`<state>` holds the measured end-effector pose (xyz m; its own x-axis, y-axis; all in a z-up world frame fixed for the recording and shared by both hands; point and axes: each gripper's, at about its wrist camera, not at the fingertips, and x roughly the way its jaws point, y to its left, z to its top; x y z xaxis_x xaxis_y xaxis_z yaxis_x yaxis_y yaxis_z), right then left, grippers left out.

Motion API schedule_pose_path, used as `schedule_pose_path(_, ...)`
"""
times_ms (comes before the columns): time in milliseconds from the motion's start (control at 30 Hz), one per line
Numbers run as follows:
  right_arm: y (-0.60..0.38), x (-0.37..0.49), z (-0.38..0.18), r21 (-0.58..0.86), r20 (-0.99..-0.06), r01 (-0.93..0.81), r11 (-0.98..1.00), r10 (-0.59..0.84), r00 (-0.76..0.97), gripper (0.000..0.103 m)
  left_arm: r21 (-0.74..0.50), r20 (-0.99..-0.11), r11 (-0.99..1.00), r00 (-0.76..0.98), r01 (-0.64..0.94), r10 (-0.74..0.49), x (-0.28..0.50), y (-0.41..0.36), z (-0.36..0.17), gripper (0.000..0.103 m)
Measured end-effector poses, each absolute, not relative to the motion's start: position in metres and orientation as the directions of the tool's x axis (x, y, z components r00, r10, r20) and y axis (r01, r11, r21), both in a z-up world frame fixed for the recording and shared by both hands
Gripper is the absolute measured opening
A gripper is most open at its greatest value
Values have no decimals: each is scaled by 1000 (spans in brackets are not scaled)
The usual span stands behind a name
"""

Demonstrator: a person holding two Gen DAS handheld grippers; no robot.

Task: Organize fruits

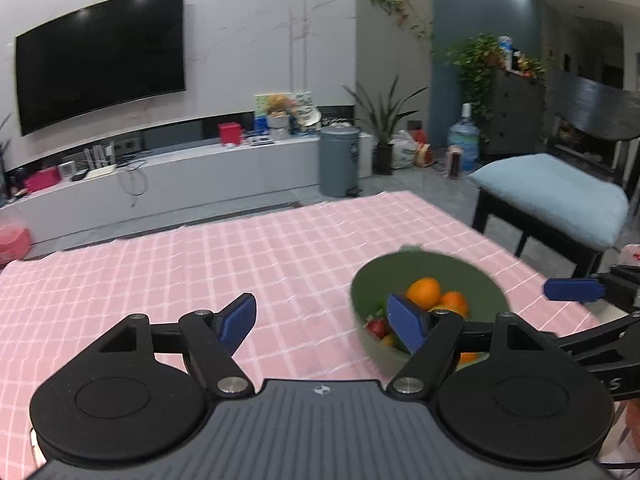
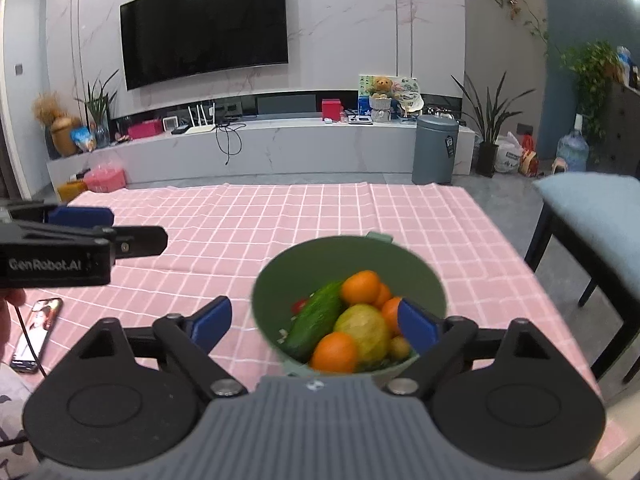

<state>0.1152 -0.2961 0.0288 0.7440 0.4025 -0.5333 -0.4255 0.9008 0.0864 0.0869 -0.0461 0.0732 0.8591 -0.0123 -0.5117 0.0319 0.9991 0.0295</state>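
Right gripper (image 2: 316,326) jaws spread wide, nothing pinched; green bowl (image 2: 432,284) sits between and just past its fingertips on the pink checked worktop (image 2: 280,220). Bowl holds oranges (image 2: 360,287), a cucumber (image 2: 316,322), a yellow-green fruit (image 2: 363,330), something small and red. Left gripper (image 1: 326,322) jaws also spread, empty; bowl (image 1: 372,280) off to its right, partly behind the right finger. Phone (image 2: 36,334) lies near the worktop's left edge. Beyond: grey bin (image 2: 435,148), TV (image 2: 204,24) on wall.
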Motion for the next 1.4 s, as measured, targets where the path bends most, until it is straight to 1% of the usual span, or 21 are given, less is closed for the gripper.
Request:
schedule_pose_path(167,-286,97,14,111,-522,-411,905,405,751,93,33,-548,999,836,-19,34,72,-37,55,88)
schedule_pose_path(300,-279,86,3,103,-520,-422,901,410,749,93,46,-569,998,819,-50,68,63,-30,40,88)
schedule_pose_path(400,-278,81,-4,102,-518,-427,898,415,748,94,48,-572,997,817,-58,75,54,-24,33,88)
schedule_pose_path(667,-276,81,-22,113,-526,-421,900,414,743,95,-7,-603,996,795,-84,63,45,-9,12,88)
schedule_pose_path(967,-275,82,-29,125,-524,-415,901,415,744,95,2,-634,992,767,-123,97,45,-3,7,88)
schedule_pose_path(1100,-276,80,-31,127,-522,-411,903,413,746,95,18,-631,993,768,-120,104,44,-6,8,88)
schedule_pose_path(1400,-276,78,-31,121,-518,-415,902,414,749,95,13,-627,993,773,-119,100,43,-4,10,88)
